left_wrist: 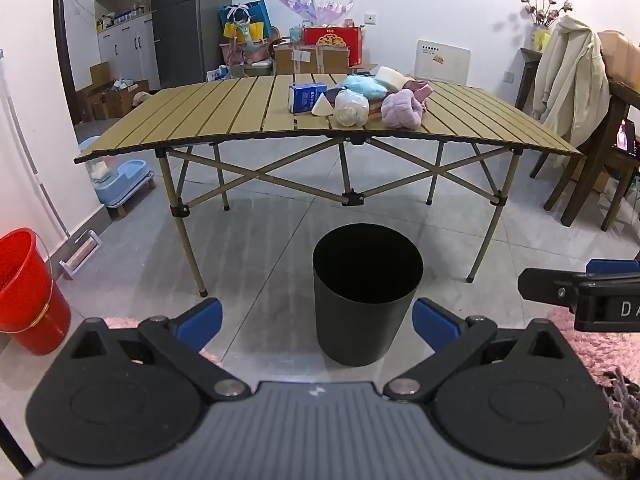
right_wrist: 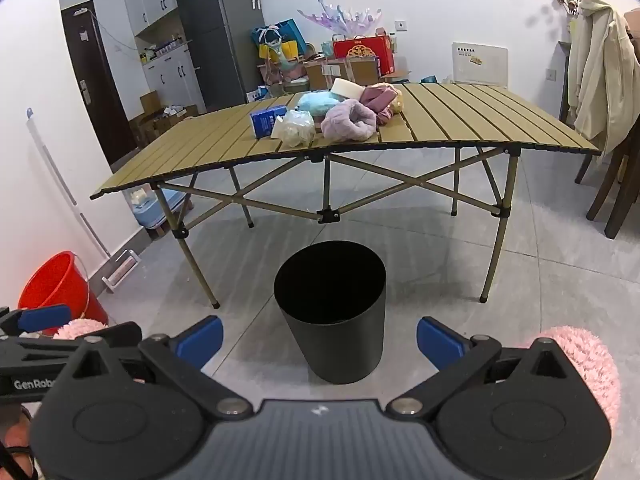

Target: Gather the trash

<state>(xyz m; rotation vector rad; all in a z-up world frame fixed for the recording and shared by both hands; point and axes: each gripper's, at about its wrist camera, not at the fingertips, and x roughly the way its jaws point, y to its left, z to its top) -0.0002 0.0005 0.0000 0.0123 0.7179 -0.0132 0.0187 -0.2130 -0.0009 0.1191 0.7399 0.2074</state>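
In the left wrist view the left gripper (left_wrist: 317,322) stands wide apart and empty above the black bin (left_wrist: 366,294), while the right wrist view shows the right gripper (right_wrist: 319,342) likewise spread, the crumpled clear plastic bag (right_wrist: 297,127) on the slatted folding table (right_wrist: 480,120) probably being light, soft and best pinched mid-bulge.

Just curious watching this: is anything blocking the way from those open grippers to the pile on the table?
Only the black bin stands on the floor between the grippers and the table. Above it, the path to the pile looks clear.
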